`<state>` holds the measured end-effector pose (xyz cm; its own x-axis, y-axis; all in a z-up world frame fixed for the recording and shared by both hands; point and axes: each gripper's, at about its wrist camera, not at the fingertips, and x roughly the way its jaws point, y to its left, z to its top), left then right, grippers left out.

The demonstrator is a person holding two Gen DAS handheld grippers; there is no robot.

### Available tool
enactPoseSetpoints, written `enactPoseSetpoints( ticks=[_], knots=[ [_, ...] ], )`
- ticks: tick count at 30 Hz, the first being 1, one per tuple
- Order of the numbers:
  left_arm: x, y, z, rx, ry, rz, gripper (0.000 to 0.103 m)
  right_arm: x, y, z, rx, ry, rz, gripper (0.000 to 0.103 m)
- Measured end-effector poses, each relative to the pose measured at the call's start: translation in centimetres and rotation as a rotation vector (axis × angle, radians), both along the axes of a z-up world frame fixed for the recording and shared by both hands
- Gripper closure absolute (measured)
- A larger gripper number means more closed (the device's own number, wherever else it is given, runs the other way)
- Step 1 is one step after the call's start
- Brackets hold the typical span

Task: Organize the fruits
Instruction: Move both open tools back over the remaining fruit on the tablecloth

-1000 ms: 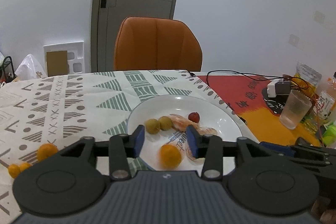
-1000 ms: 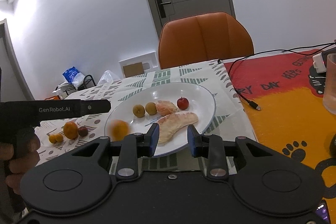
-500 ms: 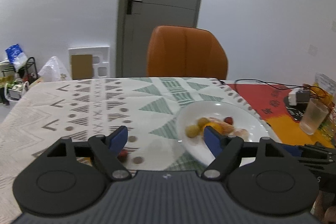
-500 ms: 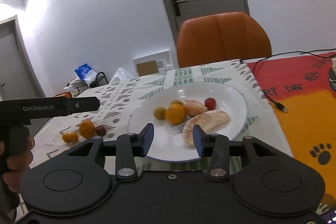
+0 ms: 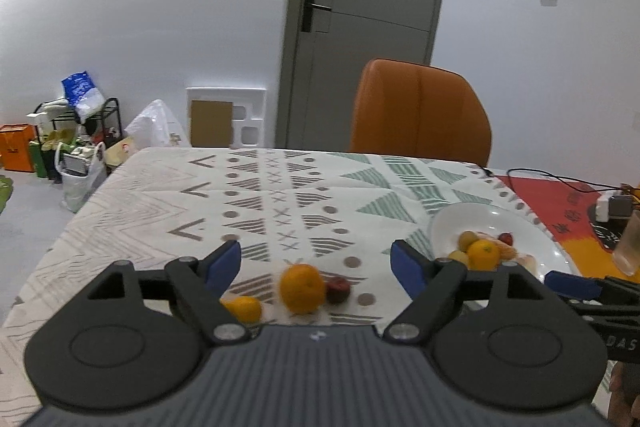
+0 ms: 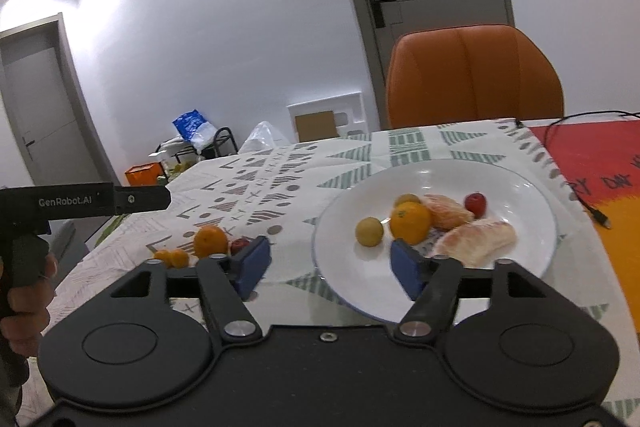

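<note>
Across the tabletop, a patterned cloth [image 5: 280, 195] is being seen spread under everything, with an orange chair [image 6: 474, 75] being shown pushed in at the far edge. Toward the right of that cloth, a white plate [image 6: 520, 187] is being occupied by fruit — two peeled citrus segments [image 6: 476, 241], an orange [image 6: 410, 223] set among them, two small yellow-green fruits [image 6: 370, 231] beside it, and a small red fruit [image 6: 475, 203] at the far side.

Off the plate, on the cloth to its left, a second orange [image 5: 302, 287] is being shown with a dark red fruit [image 5: 338, 289] touching its right side, and a small kumquat [image 5: 245, 308] lying just to its left; in the right wrist view two kumquats are being made out there, close together.

The left gripper [image 5: 316, 263] is being held over this loose group, its jaws being opened further and nothing being pressed by the blue pads — the loose orange is merely being framed in the gap. The right gripper [image 6: 326, 265] is being held at the near rim of the plate, its jaws also being opened, with no fruit being gripped; one blue pad is being seen over the cloth and the other over the plate.
</note>
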<state>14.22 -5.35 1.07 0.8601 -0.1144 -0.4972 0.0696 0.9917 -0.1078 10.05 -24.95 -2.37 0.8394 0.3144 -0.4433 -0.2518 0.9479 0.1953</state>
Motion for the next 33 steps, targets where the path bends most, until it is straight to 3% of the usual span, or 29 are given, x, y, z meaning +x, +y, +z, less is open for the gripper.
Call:
enactPoseSetpoints(
  ticks=[5,7,16,33],
  knots=[
    [-0.1,1.5,0.0,0.009,-0.001,0.035,0.017,0.5,1.4,0.1,0.001,-0.015,0.028,0.003],
    [-0.1,2.1,-0.1,0.012,-0.006,0.051,0.015,0.6,1.8,0.1,0.004,-0.022,0.038,0.0],
    [0.0,4.5,-0.8,0.022,0.013,0.116,0.013,1.8,4.0,-0.1,-0.003,-0.003,0.083,0.0],
    [0.6,7.2,-2.8,-0.016,0.048,0.135,0.013,3.6,7.4,-0.8,-0.043,0.042,0.163,0.0]
  ],
)
